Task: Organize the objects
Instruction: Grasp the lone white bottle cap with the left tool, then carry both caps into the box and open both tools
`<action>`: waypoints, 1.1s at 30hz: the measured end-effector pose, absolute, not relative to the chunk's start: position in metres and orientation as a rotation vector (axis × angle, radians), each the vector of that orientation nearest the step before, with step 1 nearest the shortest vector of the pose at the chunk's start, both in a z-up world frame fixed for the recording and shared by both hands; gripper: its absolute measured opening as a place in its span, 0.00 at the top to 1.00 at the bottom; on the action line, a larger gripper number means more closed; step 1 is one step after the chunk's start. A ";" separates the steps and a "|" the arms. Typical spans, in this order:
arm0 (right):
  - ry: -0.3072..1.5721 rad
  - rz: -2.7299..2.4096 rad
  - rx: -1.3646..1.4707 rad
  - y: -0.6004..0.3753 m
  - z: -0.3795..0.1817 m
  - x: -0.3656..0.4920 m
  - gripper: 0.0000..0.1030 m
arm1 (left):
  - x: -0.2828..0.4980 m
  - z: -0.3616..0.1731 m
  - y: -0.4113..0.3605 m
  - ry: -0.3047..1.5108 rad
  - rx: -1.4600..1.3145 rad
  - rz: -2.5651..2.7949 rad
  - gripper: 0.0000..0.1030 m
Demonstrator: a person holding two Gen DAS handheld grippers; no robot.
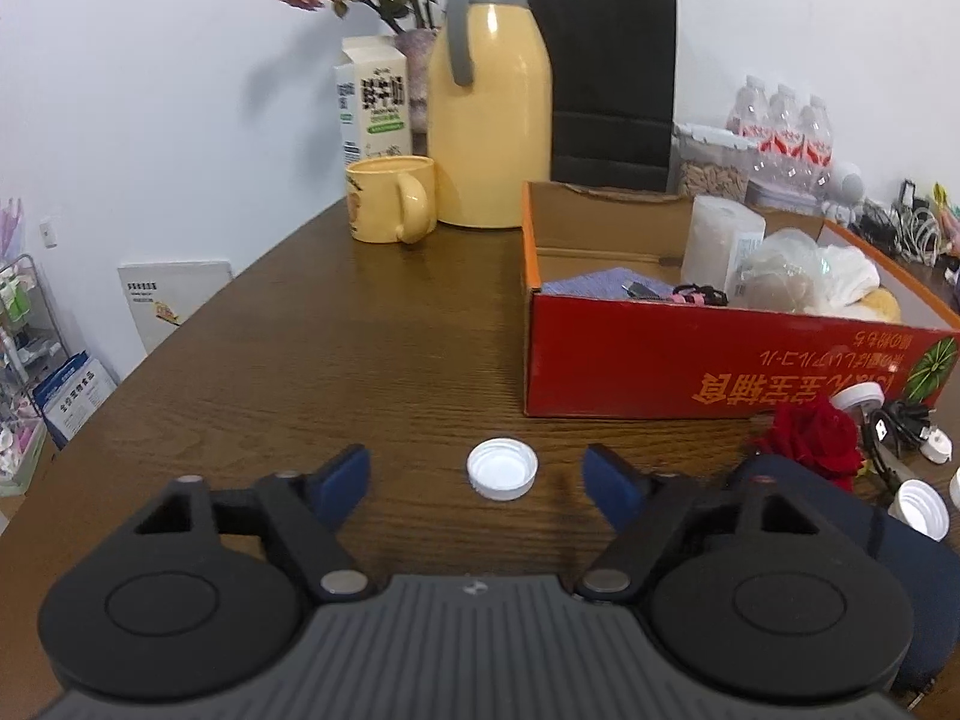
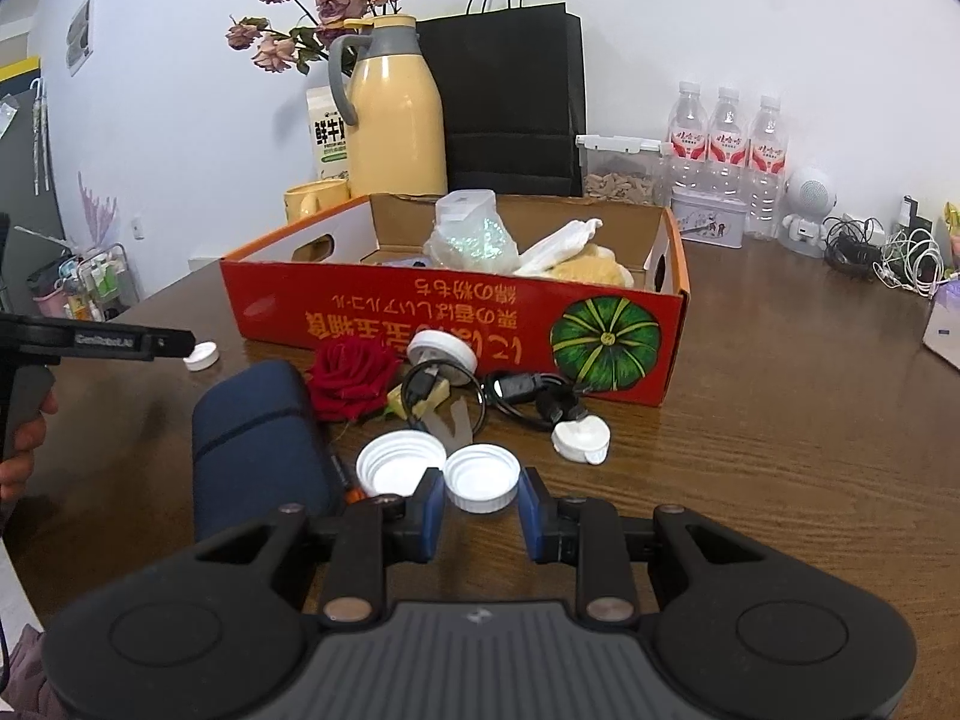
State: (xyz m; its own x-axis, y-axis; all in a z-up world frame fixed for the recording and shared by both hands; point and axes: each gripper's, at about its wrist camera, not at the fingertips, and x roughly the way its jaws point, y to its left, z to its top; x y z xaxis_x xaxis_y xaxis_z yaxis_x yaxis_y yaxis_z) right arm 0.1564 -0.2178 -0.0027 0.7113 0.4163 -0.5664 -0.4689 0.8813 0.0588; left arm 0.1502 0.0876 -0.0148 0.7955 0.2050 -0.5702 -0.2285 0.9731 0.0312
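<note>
My right hand-held gripper clamps a white cap on the table; left hand-held gripper unclenched w/ another cap between its jaws. Light, stiff, slick plastic; pinch ribbed rim.

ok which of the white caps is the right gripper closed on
The smaller cap, gripped by the right gripper. The wider cap touches its left side, ungripped; the lone cap lies by the left gripper.

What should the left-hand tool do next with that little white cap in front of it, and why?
Probably ease the left gripper forward and close on the white cap: the cap lies alone on the table between the open jaws, untouched, outside the red box.
</note>
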 end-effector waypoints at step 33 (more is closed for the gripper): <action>0.465 0.529 -0.111 -0.187 0.041 0.193 0.76 | 0.165 0.043 0.061 0.420 -0.037 0.120 0.72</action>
